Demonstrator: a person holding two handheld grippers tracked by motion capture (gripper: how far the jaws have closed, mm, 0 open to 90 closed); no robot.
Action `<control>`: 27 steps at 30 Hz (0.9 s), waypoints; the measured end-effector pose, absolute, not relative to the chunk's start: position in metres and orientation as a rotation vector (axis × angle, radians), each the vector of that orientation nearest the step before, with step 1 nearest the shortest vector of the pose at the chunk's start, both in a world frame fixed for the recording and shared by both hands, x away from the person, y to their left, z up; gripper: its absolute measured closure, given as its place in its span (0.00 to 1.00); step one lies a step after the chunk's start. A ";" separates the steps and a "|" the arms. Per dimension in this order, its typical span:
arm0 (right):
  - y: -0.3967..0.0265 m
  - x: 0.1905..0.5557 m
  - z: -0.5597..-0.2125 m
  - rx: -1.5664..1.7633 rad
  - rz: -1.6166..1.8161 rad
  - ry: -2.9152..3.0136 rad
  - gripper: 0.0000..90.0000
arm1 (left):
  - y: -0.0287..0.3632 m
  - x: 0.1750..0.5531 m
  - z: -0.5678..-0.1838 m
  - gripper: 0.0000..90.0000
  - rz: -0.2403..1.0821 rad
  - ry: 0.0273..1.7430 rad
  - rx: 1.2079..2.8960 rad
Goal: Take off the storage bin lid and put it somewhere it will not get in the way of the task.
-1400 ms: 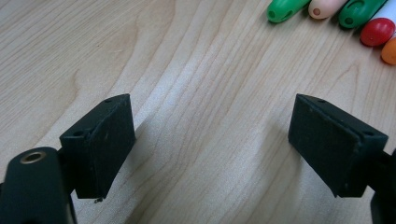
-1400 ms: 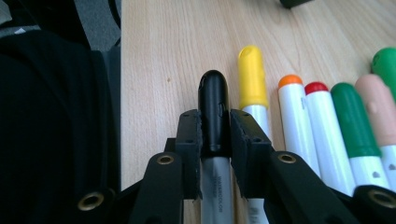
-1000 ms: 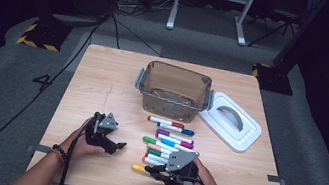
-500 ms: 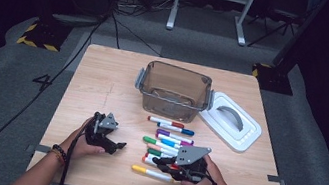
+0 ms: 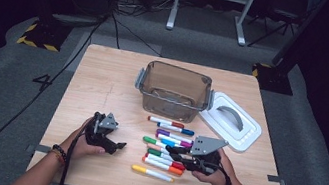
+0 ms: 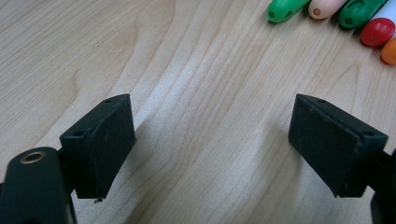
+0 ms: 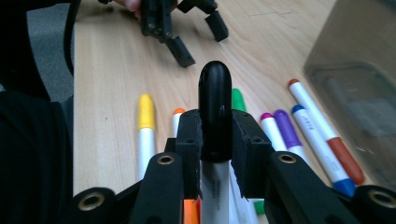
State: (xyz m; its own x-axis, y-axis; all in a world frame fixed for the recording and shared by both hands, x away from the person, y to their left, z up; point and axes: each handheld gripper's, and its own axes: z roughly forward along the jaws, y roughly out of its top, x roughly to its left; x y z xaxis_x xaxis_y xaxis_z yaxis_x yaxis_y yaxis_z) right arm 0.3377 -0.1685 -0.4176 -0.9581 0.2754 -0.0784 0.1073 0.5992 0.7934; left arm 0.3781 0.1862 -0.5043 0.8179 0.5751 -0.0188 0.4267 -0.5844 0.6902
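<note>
Right tongs (image 7: 215, 140) are clamped on a black-capped white marker (image 7: 215, 100), cap poking out past the pads, long axis running straight along the tongs. The clear brown plastic bin (image 5: 173, 90) sits toward twelve o'clock from that hand on the wooden desk (image 5: 104, 77), open top up, so it looks like a carry forward and over the rim. Left tongs (image 6: 212, 144) rest spread wide over bare wood at nine o'clock, holding nothing; the right hand is the nearer to the bin.

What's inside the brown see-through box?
The box looks empty: through its tinted walls the high view shows a bare bottom. Its white lid lies off beside it. Tinted corners could hide something small.
</note>
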 end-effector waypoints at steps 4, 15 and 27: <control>-0.177 0.342 -0.412 0.342 1.285 2.605 0.83 | 0.186 0.378 -0.504 0.17 0.268 0.731 2.282; -0.193 0.353 -0.392 0.390 1.308 2.533 0.83 | 0.186 0.378 -0.504 0.17 0.269 0.731 2.282; -0.203 0.367 -0.374 0.423 1.324 2.475 0.83 | 0.186 0.378 -0.504 0.17 0.269 0.731 2.283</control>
State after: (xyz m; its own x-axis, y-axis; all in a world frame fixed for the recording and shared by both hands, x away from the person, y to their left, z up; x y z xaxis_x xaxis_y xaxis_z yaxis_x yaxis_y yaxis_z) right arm 0.3670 -0.2026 -0.3741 -0.9111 0.3931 -0.1240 0.1150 0.5314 0.8393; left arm 0.3782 0.1862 -0.5042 0.8181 0.5748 -0.0178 0.4261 -0.5851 0.6900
